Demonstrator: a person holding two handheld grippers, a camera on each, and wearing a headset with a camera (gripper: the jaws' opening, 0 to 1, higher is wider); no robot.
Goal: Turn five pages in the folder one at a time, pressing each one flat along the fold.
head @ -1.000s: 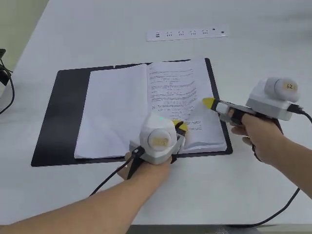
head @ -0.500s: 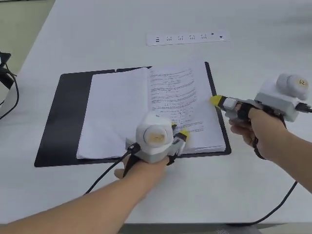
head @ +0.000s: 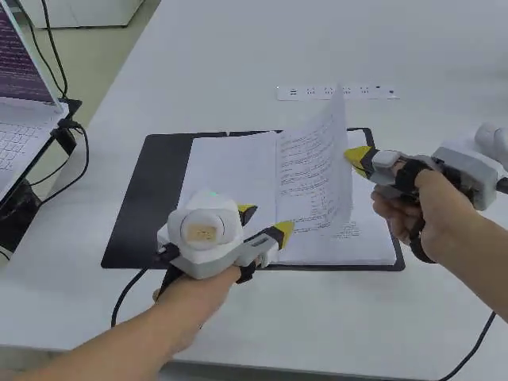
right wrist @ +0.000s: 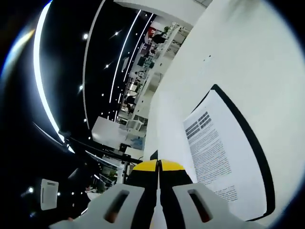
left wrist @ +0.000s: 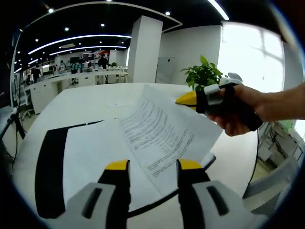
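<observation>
Head view: the black folder [head: 141,208] lies open on the white table [head: 238,48], between the person and a power strip [head: 337,93], with a laptop [head: 16,119] at the far left edge.

The main change concerns 1 sheet. 1.0 s and 0.5 s ago the printed right-hand sheet lies flat and the right gripper's yellow tip sits just at its outer edge. Now this lifted page [head: 317,171] stands nearly upright over the fold, and the right gripper [head: 359,156] meets its outer edge. The wider framing and the laptop reflect a move of the headset, not of the folder.

Right gripper view: the jaws of the right gripper [right wrist: 158,167] are pressed together. Since the sheet hangs from the tip in the left gripper view [left wrist: 190,98], they are judged to be clamped on the lifted page [left wrist: 162,133]. The next printed page [right wrist: 214,148] lies exposed beneath, flat in the folder.

Left gripper view: the left gripper [left wrist: 153,166] has its jaws apart and grips nothing. In the head view it hovers [head: 264,222] above the folder's near edge, close to the fold, beside the blank left-hand sheet [head: 230,182].

Interpretation: 1 page turn is under way, about halfway through its arc. The sheet is not yet laid on the left side, and pressing along the fold remains to be done. The left gripper appears well placed for that step. How many of the 5 turns are done cannot be told.
</observation>
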